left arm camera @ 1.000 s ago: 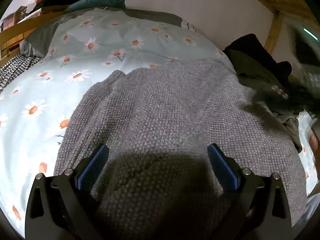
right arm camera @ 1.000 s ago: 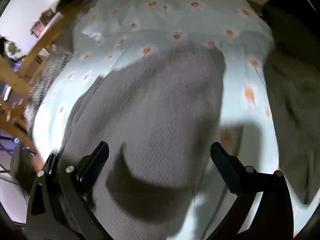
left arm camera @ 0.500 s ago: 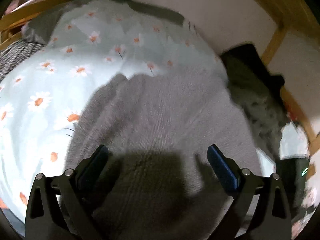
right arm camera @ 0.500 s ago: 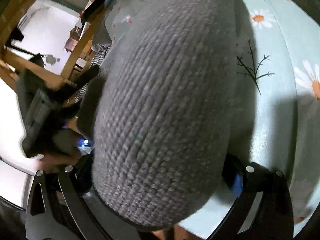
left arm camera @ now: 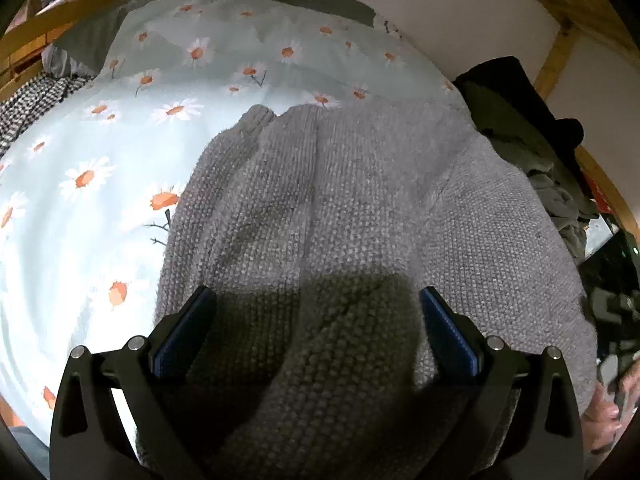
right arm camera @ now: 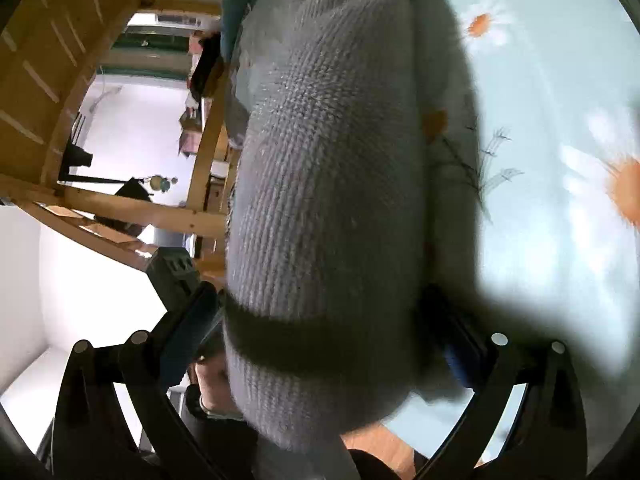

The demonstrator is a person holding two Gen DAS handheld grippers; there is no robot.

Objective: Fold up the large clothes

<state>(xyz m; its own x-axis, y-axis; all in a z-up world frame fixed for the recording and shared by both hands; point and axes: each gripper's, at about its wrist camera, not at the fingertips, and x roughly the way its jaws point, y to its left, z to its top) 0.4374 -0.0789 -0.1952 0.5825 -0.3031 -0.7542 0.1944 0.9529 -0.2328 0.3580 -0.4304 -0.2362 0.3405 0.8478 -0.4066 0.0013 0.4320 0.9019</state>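
A grey knitted sweater [left arm camera: 360,200] lies spread on a bed with a light blue daisy-print cover [left arm camera: 100,200]. My left gripper [left arm camera: 316,320] is open, low over the sweater's near part, with a raised fold of knit between its blue pads [left arm camera: 448,328]. In the right wrist view the sweater's edge [right arm camera: 328,200] fills the middle. My right gripper [right arm camera: 320,336] is open, its fingers either side of that thick edge.
Dark clothes [left arm camera: 520,120] are piled at the bed's right side by a wooden post [left arm camera: 552,60]. A checked cloth [left arm camera: 32,104] lies at the left. A wooden bed frame [right arm camera: 120,208] and the room beyond show in the right wrist view.
My right gripper dropped from above the sweater to its near edge, which now sits between the fingers. My left gripper shifted slightly and a fold of knit has risen between its fingers.
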